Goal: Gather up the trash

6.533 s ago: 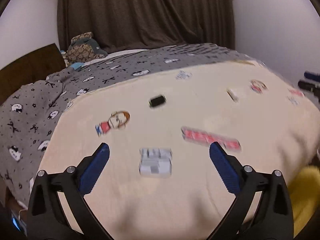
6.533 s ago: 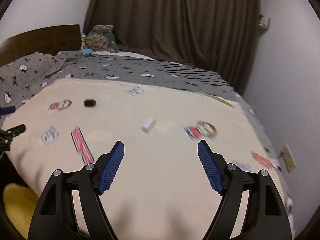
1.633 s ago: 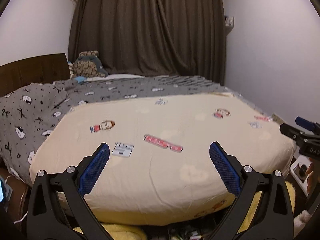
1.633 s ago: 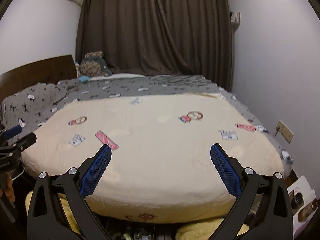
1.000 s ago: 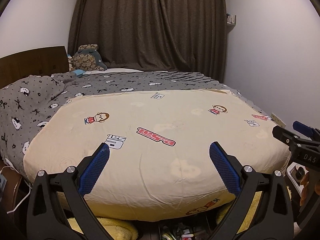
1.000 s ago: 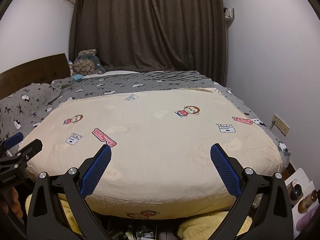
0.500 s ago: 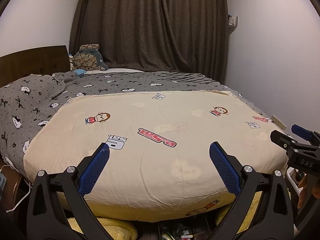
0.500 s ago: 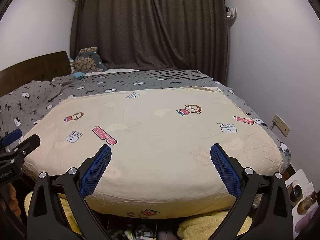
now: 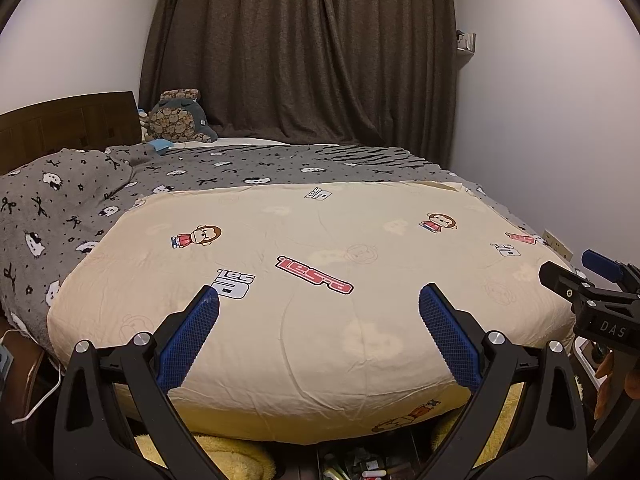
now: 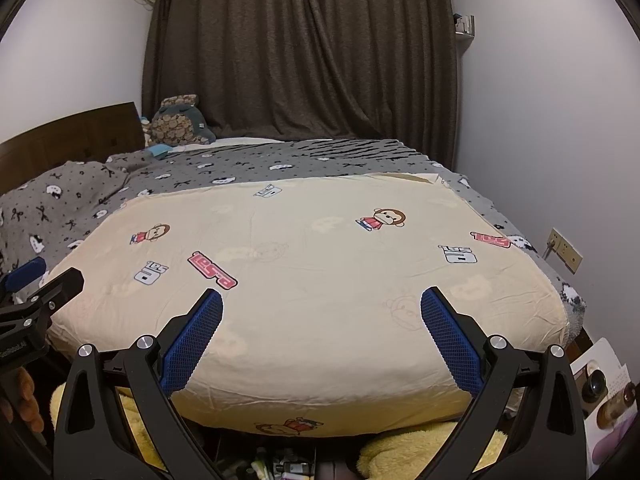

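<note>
No loose trash shows on the cream quilt; only printed monkeys and logos mark it. In the left wrist view my left gripper is open and empty, held back from the foot of the bed. My right gripper is likewise open and empty in its own view. Each gripper shows at the edge of the other's view: the right gripper at the right, the left gripper at the left. Below the bed's foot lies a heap of small packets and bottles, also.
A grey patterned blanket covers the bed's far and left part, with a plush toy by the wooden headboard. Dark curtains hang behind. Yellow fluffy fabric lies under the bed's foot. A wall socket is on the right.
Both grippers have drawn back from over the quilt to beyond the bed's foot. The small black and white things seen on the quilt 6.5 s ago no longer show. Over the last second, hardly any movement.
</note>
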A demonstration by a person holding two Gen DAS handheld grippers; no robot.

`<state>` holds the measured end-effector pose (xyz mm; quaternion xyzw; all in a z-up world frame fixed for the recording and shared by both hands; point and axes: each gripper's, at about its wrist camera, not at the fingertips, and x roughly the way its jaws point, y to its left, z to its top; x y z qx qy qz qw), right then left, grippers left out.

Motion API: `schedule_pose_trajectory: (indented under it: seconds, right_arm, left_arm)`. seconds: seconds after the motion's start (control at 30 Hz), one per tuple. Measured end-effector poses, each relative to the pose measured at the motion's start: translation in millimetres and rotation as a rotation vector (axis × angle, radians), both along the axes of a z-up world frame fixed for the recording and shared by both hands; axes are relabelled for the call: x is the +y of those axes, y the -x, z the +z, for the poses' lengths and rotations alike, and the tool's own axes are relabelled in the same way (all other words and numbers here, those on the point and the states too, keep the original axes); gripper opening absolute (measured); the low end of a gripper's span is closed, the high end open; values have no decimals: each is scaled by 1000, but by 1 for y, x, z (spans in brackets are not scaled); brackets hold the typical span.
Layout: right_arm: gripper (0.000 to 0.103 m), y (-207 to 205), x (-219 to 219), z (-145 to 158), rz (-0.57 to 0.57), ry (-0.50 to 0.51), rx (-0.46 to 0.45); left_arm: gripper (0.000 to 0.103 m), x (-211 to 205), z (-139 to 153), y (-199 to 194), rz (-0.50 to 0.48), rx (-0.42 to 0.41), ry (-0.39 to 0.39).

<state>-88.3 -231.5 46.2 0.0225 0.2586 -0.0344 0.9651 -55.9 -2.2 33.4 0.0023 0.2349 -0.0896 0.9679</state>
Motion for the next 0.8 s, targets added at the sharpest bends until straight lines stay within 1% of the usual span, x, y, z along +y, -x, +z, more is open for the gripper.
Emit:
schedule_pose_trajectory:
  seconds: [0.8]
  right_arm:
    - [100,2,0,-2,-5,-6,-5]
  left_arm:
    - [95,0,0,2,7,-5,2]
